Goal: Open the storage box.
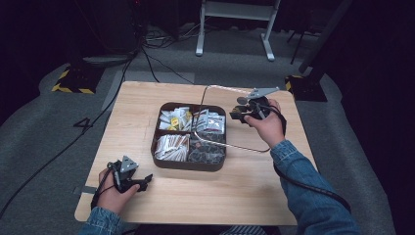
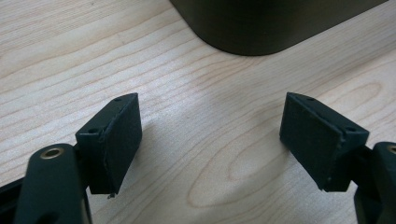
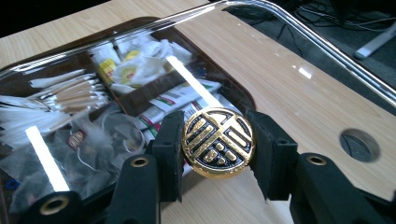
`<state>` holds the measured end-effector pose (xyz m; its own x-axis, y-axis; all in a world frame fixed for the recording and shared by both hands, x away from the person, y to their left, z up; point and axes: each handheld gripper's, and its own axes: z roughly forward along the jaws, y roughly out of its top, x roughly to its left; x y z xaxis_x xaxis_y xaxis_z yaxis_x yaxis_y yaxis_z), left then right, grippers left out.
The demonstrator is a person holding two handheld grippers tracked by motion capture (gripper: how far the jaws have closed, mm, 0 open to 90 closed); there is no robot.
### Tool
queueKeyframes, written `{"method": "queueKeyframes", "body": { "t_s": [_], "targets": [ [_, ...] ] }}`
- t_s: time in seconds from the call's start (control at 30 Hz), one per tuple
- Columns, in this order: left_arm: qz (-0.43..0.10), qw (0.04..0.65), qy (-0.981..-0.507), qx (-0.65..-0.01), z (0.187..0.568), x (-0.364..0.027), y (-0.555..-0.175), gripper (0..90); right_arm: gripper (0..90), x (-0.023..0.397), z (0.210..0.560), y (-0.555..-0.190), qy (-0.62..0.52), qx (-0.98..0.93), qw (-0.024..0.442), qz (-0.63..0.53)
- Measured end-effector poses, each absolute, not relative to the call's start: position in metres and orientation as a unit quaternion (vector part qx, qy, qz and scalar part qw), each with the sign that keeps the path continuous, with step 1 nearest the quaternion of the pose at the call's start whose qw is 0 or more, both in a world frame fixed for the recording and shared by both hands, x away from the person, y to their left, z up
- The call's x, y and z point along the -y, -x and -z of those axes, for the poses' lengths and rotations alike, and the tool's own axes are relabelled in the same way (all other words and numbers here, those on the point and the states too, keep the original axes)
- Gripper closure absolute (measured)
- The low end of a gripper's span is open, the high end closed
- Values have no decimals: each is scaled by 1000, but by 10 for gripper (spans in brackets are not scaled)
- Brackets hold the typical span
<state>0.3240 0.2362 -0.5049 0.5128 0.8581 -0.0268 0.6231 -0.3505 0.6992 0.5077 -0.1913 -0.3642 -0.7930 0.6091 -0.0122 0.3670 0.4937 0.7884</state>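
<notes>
A dark brown compartment box [image 1: 159, 139] sits mid-table, holding paper sachets [image 1: 172, 147] and tea bags [image 1: 208, 122]. My right gripper [image 1: 241, 114] is at the box's far right corner, shut on the gold-and-black round knob [image 3: 218, 142] of a clear lid [image 3: 299, 33]. The lid [image 1: 230, 144] hangs tilted over the box's right side and the table beside it. The box [image 3: 240, 95] and its packets show through the lid. My left gripper [image 1: 145, 181] lies near the front left of the table. Its jaws stand open and empty [image 2: 210, 140], pointing at the box wall [image 2: 252, 23].
The light wood table [image 1: 254, 196] has a round hole [image 3: 359, 144] just beyond the knob. Past the far edge, cables [image 1: 151, 63] run over grey carpet. A white frame [image 1: 266, 34] and black-and-yellow taped feet [image 1: 73, 85] stand there.
</notes>
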Motion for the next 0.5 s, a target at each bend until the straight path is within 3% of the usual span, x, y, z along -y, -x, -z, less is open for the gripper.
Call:
{"method": "queueKeyframes", "body": {
  "t_s": [0.5],
  "targets": [
    [-176,335,-803,-462,505,-236,-324,214,590,254,368,-504,-329,-838,158,-406]
  ]
}}
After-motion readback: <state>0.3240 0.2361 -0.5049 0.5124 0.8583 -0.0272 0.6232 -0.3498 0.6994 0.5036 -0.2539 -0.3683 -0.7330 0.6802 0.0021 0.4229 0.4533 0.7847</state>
